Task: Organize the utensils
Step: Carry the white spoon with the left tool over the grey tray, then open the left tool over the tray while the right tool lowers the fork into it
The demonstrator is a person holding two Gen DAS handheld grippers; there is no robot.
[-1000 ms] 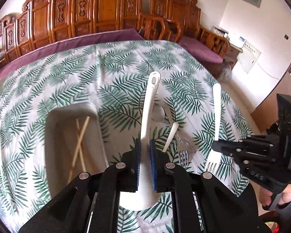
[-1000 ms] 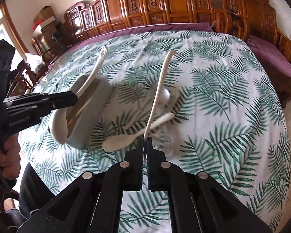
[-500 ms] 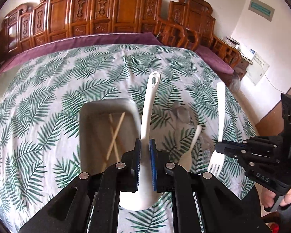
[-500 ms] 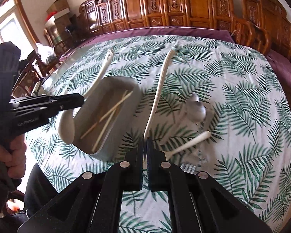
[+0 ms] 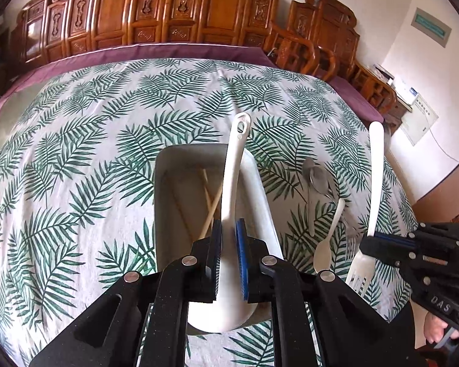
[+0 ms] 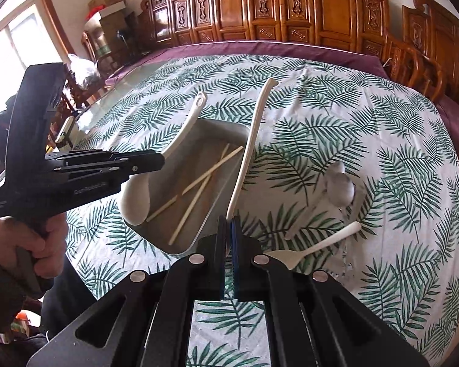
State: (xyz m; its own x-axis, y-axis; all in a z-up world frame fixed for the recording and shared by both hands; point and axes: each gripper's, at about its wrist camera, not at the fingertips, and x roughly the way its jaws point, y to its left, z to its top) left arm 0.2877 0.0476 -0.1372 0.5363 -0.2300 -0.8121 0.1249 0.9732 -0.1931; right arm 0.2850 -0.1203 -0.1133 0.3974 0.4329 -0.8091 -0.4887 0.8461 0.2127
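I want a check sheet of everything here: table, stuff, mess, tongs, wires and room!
Surface: table under a white cloth with green fern leaves.
Job's things: grey rectangular metal tray holding wooden chopsticks; small white plastic spoon, shiny metal spoon and metal fork on the cloth.
Clutter: nothing seen.
Grippers: left tongs shut on a big white plastic ladle-spoon; right tongs shut on a white plastic fork.
Cables: wire along the wall.
Surroundings: carved wooden chairs, cardboard boxes.
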